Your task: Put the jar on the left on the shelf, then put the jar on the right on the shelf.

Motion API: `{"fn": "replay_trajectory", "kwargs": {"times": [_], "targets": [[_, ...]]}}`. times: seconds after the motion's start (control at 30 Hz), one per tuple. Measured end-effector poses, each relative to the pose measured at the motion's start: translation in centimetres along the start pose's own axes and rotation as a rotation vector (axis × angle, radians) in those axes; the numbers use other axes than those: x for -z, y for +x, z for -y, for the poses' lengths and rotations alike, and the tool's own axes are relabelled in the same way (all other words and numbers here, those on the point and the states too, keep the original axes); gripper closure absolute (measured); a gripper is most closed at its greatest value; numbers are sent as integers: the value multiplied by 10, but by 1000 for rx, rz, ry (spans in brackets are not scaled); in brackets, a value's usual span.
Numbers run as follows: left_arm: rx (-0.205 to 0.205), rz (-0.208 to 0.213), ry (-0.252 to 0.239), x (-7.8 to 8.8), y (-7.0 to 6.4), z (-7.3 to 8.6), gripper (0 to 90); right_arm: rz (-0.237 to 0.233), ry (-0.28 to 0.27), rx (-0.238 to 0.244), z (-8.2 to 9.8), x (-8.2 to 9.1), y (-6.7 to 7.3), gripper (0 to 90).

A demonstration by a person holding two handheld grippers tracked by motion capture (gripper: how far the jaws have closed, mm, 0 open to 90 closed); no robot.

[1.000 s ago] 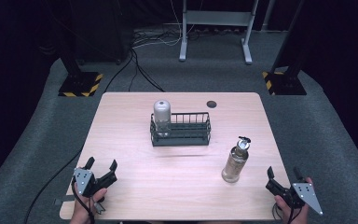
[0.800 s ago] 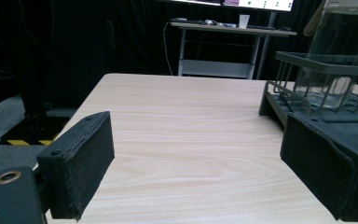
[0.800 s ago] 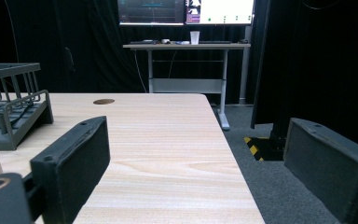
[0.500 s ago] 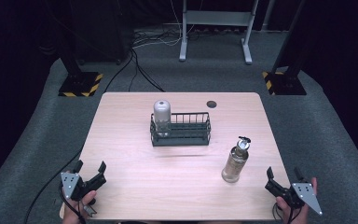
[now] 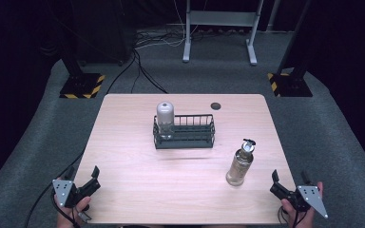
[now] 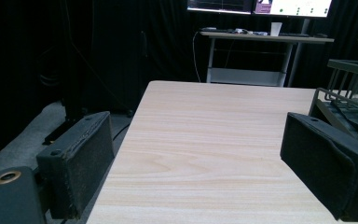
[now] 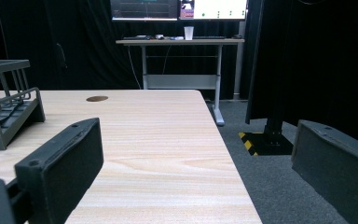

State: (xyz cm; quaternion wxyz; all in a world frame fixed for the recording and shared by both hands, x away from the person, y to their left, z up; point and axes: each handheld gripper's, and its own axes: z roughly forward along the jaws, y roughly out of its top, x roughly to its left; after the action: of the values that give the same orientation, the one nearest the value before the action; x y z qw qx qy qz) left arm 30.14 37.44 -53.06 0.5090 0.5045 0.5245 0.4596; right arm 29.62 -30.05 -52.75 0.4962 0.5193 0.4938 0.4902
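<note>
High view, counter: pale wood top on grey carpet, dark round grommet near its far edge.
High view, wire basket: black, at mid-counter toward the far side; a clear bottle with a rounded grey cap stands upright in its left end.
High view, amber bottle: upright on the counter's near right part, black pump top, well apart from the basket.
High view, left tool: at the near left corner, held in a hand, jaws spread and empty.
High view, right tool: at the near right corner, jaws apart, nothing between them, near the amber bottle but not touching.
Left gripper view, left tool: two black padded jaws wide apart over bare wood; basket's corner at the right edge.
Right gripper view, right tool: jaws wide apart, left one over the counter, right one past its edge above the carpet; basket at left, grommet farther off.
</note>
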Motion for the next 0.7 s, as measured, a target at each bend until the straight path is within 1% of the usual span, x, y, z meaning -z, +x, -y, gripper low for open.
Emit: {"fn": "replay_trajectory", "kwargs": {"times": [0.17, 0.3, 0.37, 0.4, 0.47, 0.53, 0.7], "targets": [[-2, 5, -7, 1, 0, 0, 93, 7, 3, -1, 0, 0, 0, 11], [2, 6, -10, 1, 1, 0, 93, 32, 8, -47, -1, -1, -5, 32], [5, 8, -11, 1, 1, 0, 93, 40, 4, -55, -2, 0, -5, 55], [5, 8, -11, 1, 1, 0, 93, 36, 2, -58, -2, 1, -4, 71], [6, 10, -12, 1, 1, 0, 93, 28, 5, -61, -3, 1, -4, 70], [5, 9, -13, 1, 1, 0, 93, 13, 7, -82, -5, 2, -2, 53], [5, 11, -14, 1, 1, 0, 93, -15, 5, -83, -8, 5, 4, 35]]}}
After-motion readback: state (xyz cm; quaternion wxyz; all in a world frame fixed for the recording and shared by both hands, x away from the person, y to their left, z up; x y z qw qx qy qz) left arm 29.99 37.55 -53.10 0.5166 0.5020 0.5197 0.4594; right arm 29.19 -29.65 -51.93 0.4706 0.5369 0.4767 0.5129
